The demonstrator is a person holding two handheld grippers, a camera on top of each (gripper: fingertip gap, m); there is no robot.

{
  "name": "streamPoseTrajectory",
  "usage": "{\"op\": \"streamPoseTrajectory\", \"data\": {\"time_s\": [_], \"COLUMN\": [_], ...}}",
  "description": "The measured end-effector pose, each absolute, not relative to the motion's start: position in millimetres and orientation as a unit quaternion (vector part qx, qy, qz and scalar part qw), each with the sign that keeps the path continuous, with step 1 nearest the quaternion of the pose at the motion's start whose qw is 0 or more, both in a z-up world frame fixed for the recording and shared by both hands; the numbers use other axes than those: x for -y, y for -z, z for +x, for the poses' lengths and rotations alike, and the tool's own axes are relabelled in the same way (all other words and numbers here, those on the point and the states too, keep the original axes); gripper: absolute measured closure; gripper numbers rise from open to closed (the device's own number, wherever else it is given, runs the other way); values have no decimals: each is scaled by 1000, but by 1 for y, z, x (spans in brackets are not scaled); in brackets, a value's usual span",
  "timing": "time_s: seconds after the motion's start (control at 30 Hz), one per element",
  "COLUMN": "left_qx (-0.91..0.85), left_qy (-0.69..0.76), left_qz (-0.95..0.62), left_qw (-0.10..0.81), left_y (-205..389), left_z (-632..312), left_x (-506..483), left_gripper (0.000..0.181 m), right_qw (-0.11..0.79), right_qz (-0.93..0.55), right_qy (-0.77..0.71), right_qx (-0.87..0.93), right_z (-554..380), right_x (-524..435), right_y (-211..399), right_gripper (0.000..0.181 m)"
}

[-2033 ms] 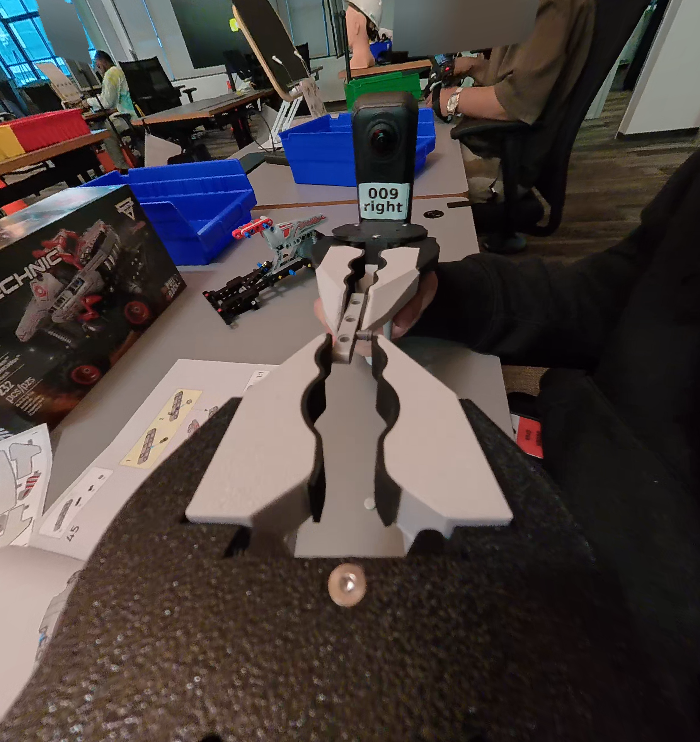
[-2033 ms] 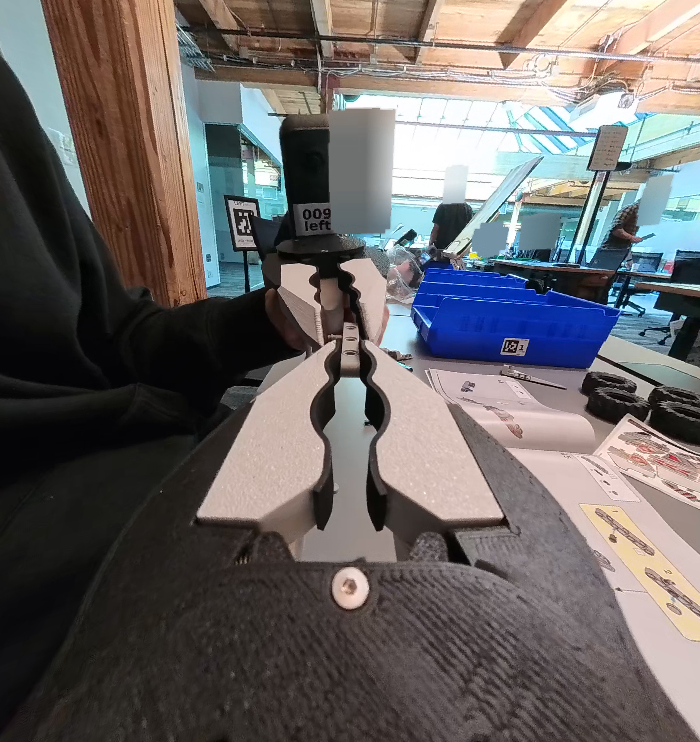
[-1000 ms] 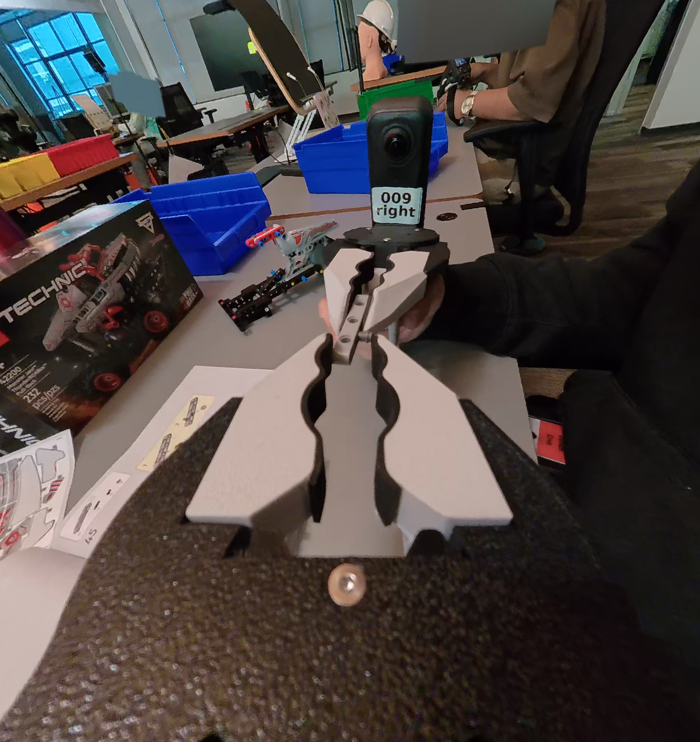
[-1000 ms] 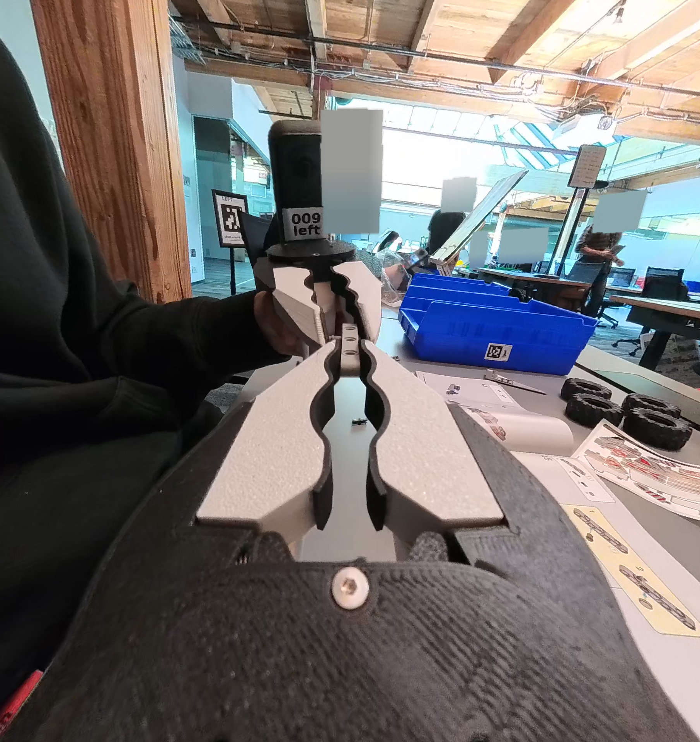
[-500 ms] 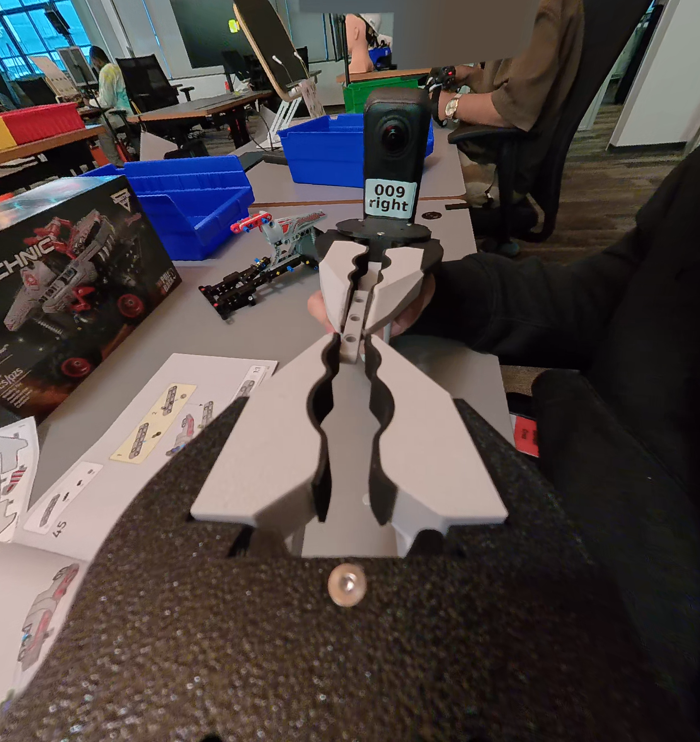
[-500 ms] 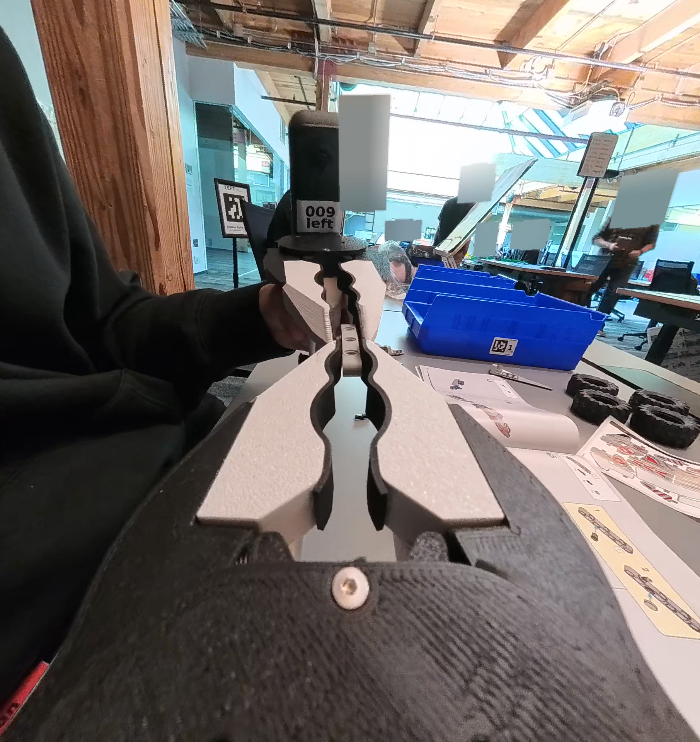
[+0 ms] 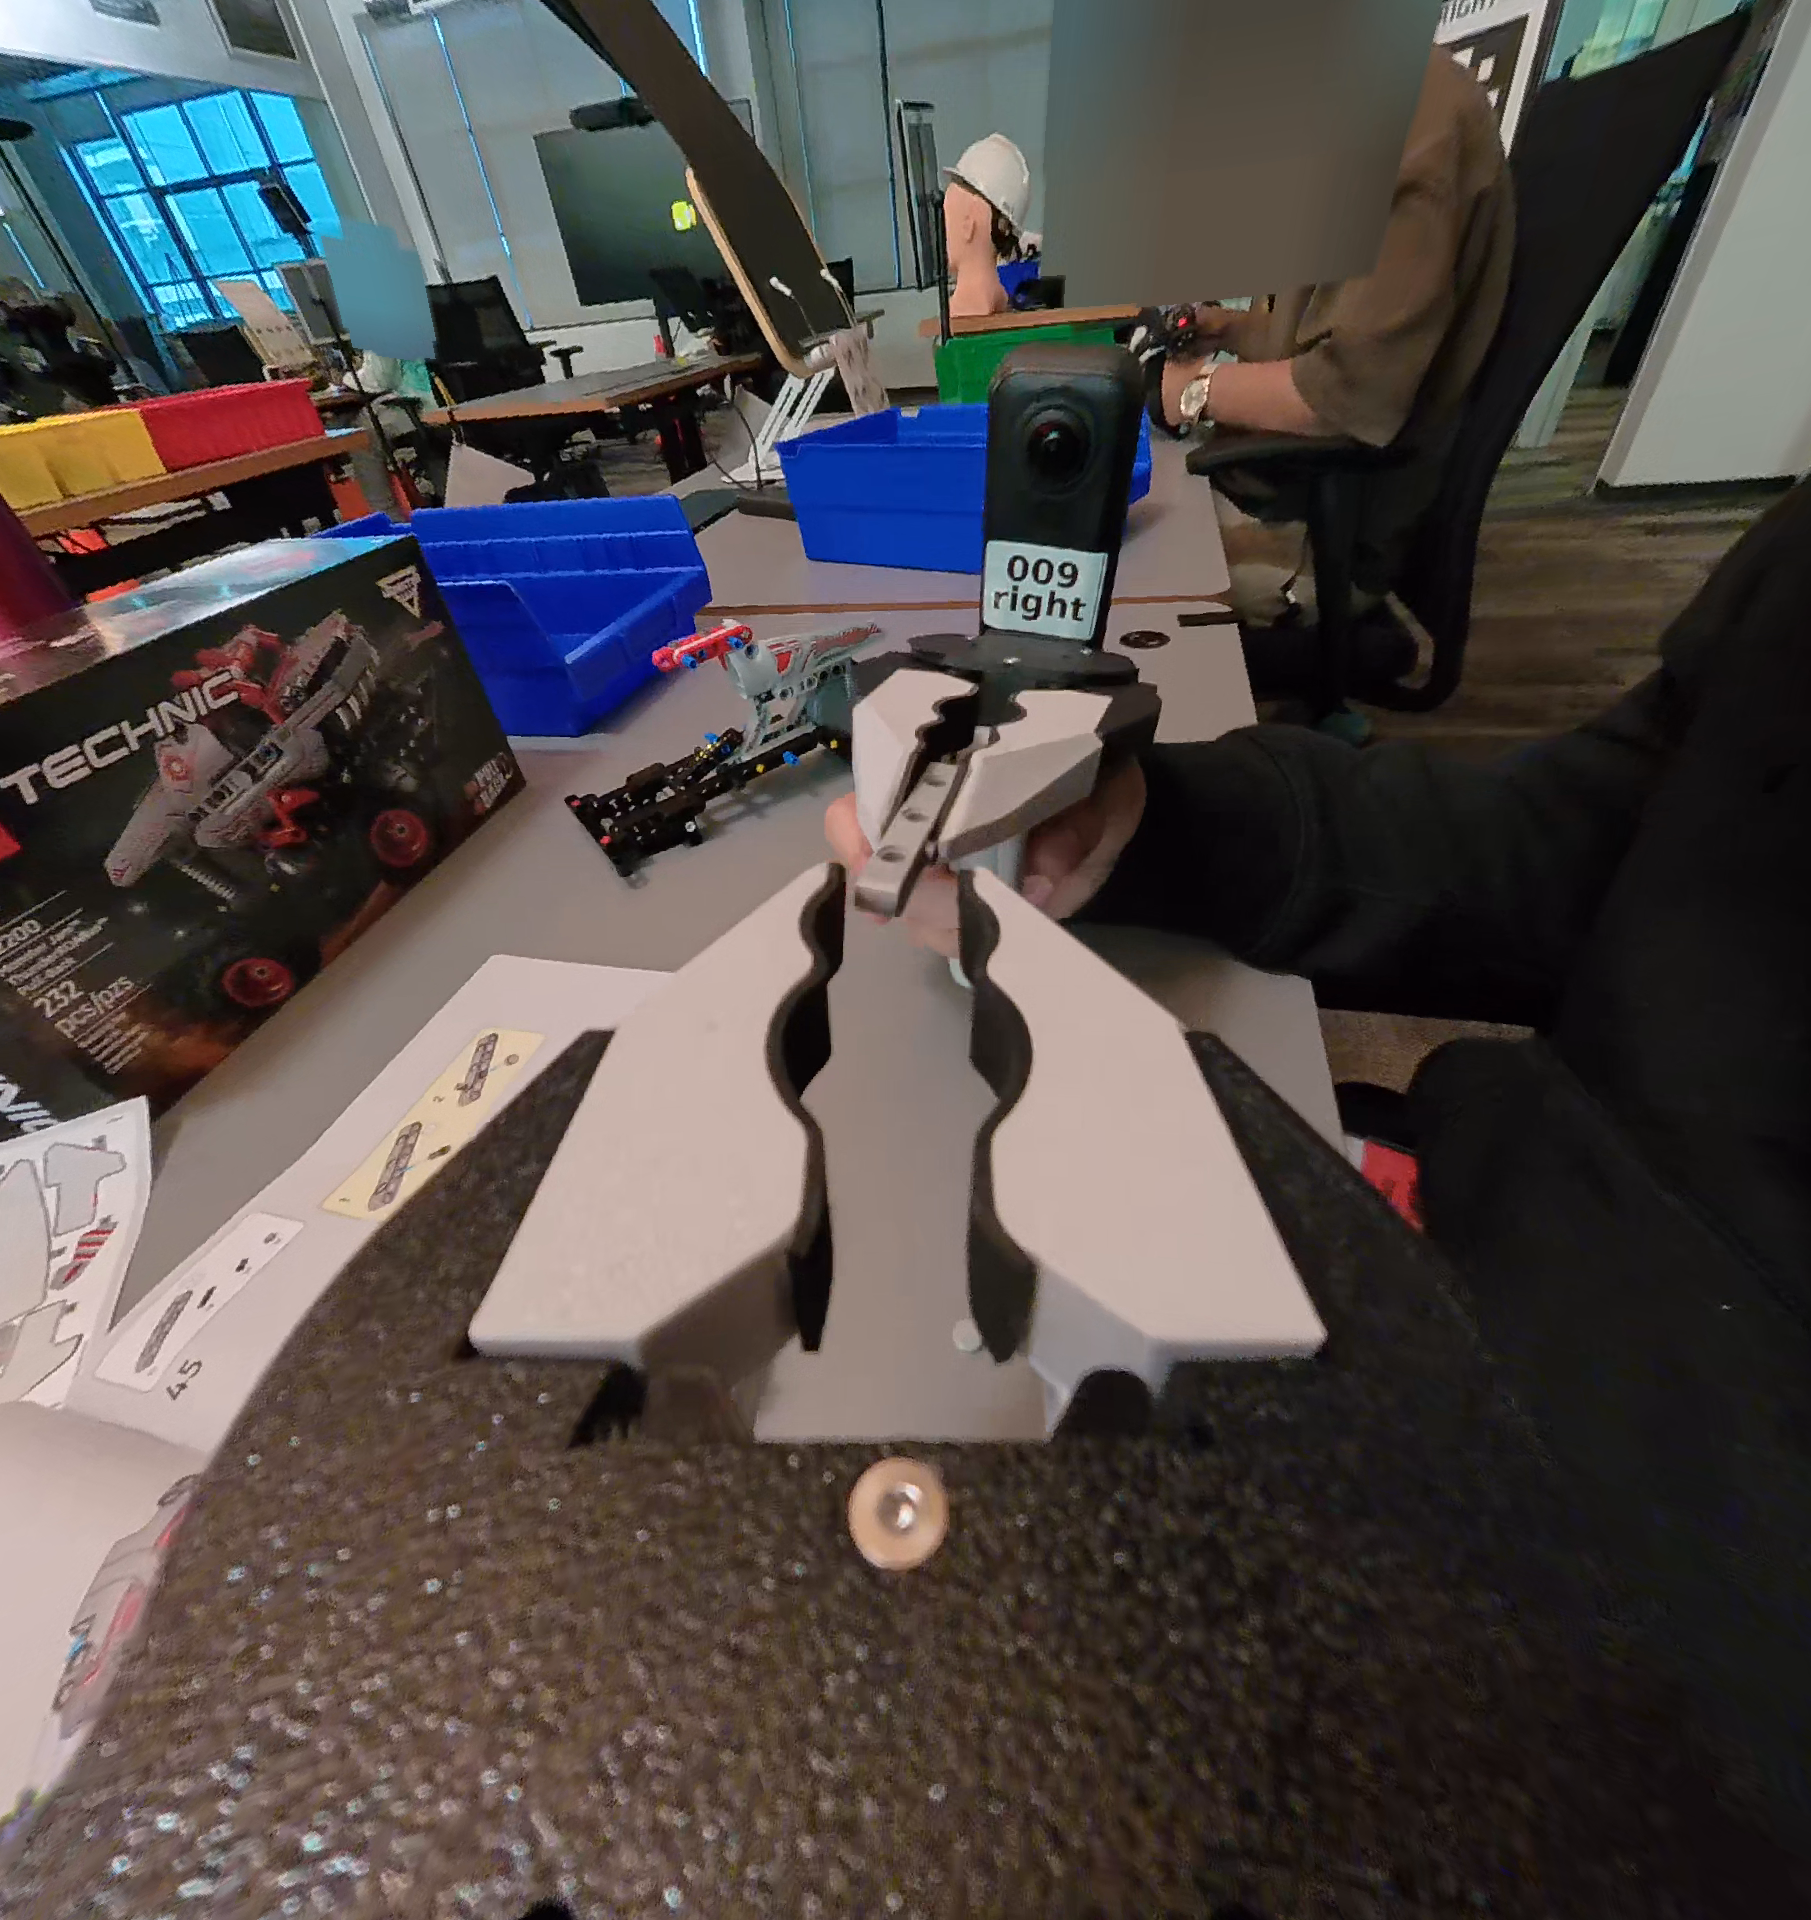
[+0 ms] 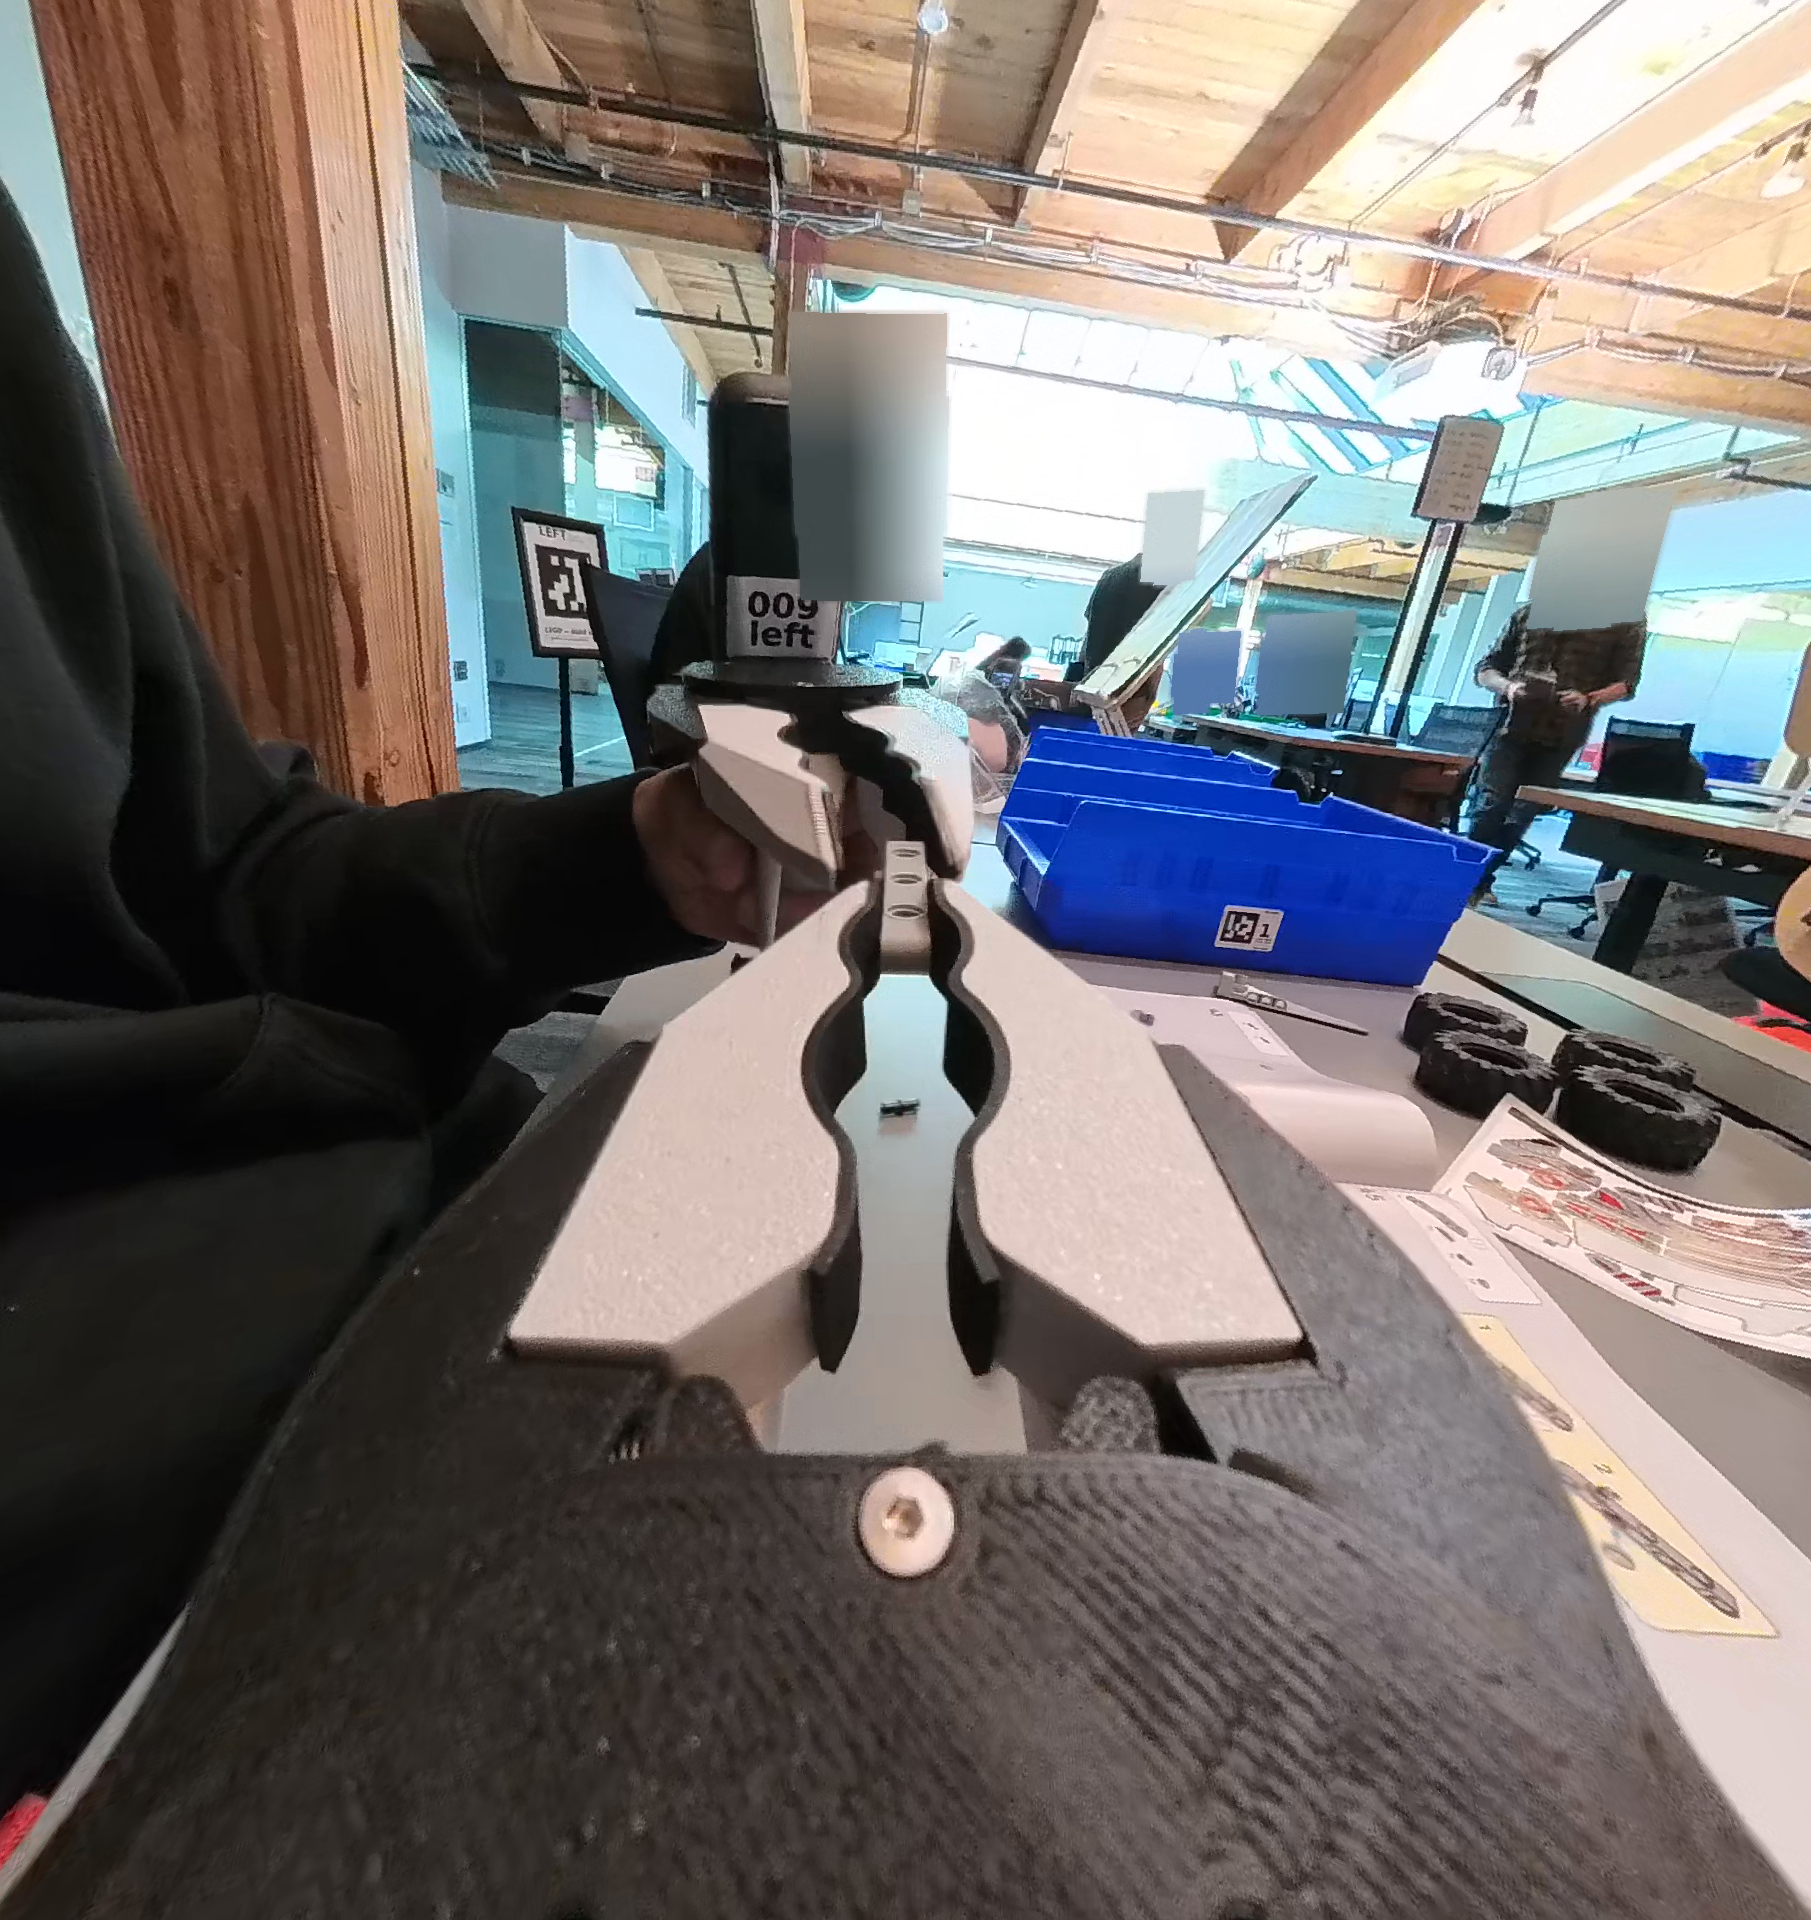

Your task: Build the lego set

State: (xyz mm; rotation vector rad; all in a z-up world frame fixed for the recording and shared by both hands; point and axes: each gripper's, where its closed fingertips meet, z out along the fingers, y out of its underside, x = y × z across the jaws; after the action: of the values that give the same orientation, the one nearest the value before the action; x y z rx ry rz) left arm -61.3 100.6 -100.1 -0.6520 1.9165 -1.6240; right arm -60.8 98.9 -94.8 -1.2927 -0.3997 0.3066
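Note:
A light grey Lego beam with holes [image 7: 903, 836] is held in the air above the table's near edge. My right gripper [image 8: 903, 914] is shut on it [image 8: 903, 883], and it also shows in the left wrist view [image 7: 927, 826] facing me. My left gripper [image 7: 899, 896] is open, with its fingertips either side of the beam's free end and a gap on both sides. In the right wrist view the left gripper [image 8: 885, 862] sits just beyond the beam, jaws apart. A partly built black and grey chassis [image 7: 714, 769] lies on the table behind.
The set's box [image 7: 205, 790] stands at the left, with blue bins [image 7: 568, 603] behind it. An open instruction booklet [image 7: 381, 1122] and a sticker sheet [image 8: 1659, 1257] lie on the table. Several black tyres [image 8: 1566, 1081] and a small black pin [image 8: 896, 1108] lie nearby. A person sits at the far desk. My left and right fingertips are right by each other.
My left gripper, earlier shut on the beam's far end, has opened and let go. My right gripper still holds the beam. Both grippers shifted slightly.

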Motion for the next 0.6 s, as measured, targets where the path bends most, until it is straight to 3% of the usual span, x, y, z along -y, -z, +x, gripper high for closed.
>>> {"op": "streamPoseTrajectory", "data": {"time_s": [0.2,0.6], "left_qx": [-731,-742], "left_qy": [589,582], "left_qz": [-231,-210], "left_qw": [258,258], "left_y": [107,108], "left_z": [-66,-69], "left_x": [-94,-90], "left_gripper": [155,171], "right_qw": [766,752], "right_qz": [-588,-597], "right_qy": [-164,-185], "right_qx": [200,211], "right_z": [-69,-75], "right_x": [-95,-95], "right_y": [94,99], "right_gripper": [175,175]}}
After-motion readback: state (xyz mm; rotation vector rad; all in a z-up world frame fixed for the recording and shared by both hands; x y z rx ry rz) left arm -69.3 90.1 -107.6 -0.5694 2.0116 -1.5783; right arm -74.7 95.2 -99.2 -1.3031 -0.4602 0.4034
